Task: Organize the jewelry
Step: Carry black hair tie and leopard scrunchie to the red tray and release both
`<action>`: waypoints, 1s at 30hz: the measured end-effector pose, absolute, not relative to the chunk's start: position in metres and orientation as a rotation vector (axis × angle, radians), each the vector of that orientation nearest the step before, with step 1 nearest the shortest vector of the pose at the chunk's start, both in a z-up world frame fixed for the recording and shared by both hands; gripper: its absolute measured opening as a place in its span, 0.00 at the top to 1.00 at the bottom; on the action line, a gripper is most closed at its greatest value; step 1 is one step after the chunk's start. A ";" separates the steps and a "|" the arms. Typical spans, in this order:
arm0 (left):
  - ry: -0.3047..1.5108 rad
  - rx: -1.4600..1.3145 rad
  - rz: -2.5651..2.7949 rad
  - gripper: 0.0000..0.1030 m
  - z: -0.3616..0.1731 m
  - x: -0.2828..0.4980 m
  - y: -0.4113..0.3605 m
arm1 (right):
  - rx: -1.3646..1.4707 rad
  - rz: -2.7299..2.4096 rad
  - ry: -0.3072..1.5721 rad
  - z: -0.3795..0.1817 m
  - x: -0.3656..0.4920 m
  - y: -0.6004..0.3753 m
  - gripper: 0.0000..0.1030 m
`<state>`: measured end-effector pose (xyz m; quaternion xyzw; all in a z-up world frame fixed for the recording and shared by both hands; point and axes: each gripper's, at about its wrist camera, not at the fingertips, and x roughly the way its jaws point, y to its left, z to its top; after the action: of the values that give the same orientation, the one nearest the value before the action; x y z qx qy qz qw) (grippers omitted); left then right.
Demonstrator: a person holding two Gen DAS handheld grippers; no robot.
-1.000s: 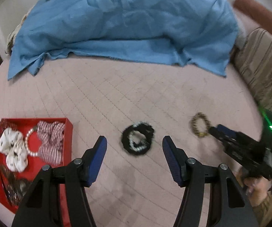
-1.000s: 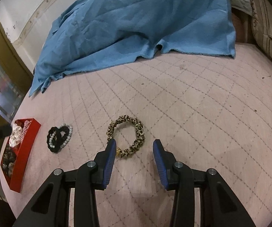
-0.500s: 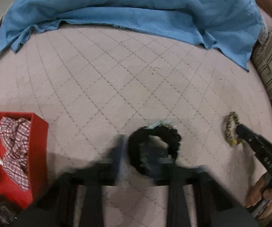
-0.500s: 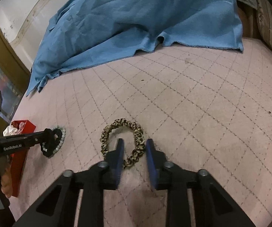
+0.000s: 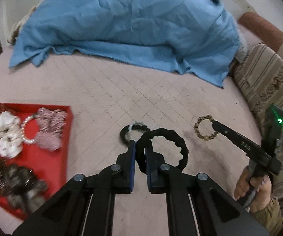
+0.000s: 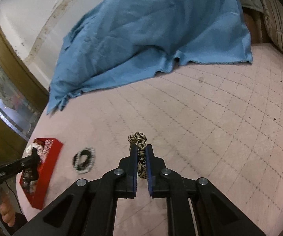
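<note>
Left claw (image 5: 140,153) pinches black scrunchie (image 5: 180,147); right claw (image 6: 141,158) pinches leopard scrunchie (image 6: 141,159).

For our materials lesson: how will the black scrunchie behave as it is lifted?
Probably floppy: the black scrunchie hangs as a loose ring from the left gripper. Likely light, since a pinch on one edge carries it. Its fabric looks unlikely to slip.

Black claw (image 5: 140,149) arms, blue pads, silver screws, olive sleeve (image 5: 269,214)

Pink quilted bed surface (image 5: 121,90) carries a red tray (image 5: 66,129), a beaded black bracelet (image 6: 83,160) and a blue cloth (image 5: 125,25).
</note>
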<state>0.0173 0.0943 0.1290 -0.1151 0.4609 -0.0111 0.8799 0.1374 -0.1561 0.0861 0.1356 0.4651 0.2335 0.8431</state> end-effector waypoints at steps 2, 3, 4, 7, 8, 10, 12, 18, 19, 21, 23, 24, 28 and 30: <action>0.946 -0.244 -0.011 0.91 0.138 0.001 0.104 | 0.289 0.515 0.979 0.091 0.127 -0.152 0.91; 0.938 -0.244 0.003 0.91 0.141 -0.007 0.110 | 0.287 0.524 0.979 0.092 0.123 -0.150 0.91; 0.927 -0.238 0.026 0.91 0.145 -0.015 0.118 | 0.283 0.532 0.978 0.094 0.117 -0.147 0.91; 0.898 -0.228 0.090 0.91 0.150 -0.036 0.141 | 0.272 0.559 0.981 0.099 0.102 -0.138 0.91; 0.889 -0.233 0.116 0.91 0.151 -0.043 0.153 | 0.271 0.566 0.982 0.101 0.097 -0.135 0.91; 0.875 -0.246 0.175 0.91 0.149 -0.057 0.177 | 0.264 0.580 0.985 0.103 0.086 -0.128 0.91; 0.873 -0.280 0.211 0.91 0.145 -0.070 0.199 | 0.255 0.589 0.987 0.104 0.073 -0.122 0.91; 0.887 -0.420 0.290 0.91 0.124 -0.102 0.268 | 0.218 0.617 1.019 0.103 0.031 -0.100 0.91; 0.895 -0.442 0.291 0.91 0.120 -0.106 0.276 | 0.209 0.622 1.020 0.103 0.026 -0.096 0.91; 0.898 -0.464 0.292 0.91 0.114 -0.111 0.286 | 0.190 0.634 1.019 0.106 0.016 -0.088 0.91; 0.891 -0.469 0.298 0.91 0.111 -0.115 0.292 | 0.186 0.650 1.023 0.111 0.009 -0.077 0.91; 0.890 -0.472 0.301 0.91 0.109 -0.117 0.296 | 0.185 0.659 1.025 0.114 0.006 -0.070 0.91; 0.902 -0.458 0.311 0.91 0.100 -0.122 0.306 | 0.164 0.705 1.032 0.128 0.003 -0.036 0.91; 0.923 -0.429 0.337 0.91 0.093 -0.124 0.311 | 0.160 0.734 1.034 0.135 0.005 -0.016 0.91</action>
<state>-0.1238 0.3108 0.0934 -0.2041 0.4396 0.1608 0.8598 0.0046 -0.0155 0.1350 0.0745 0.4824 0.3424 0.8028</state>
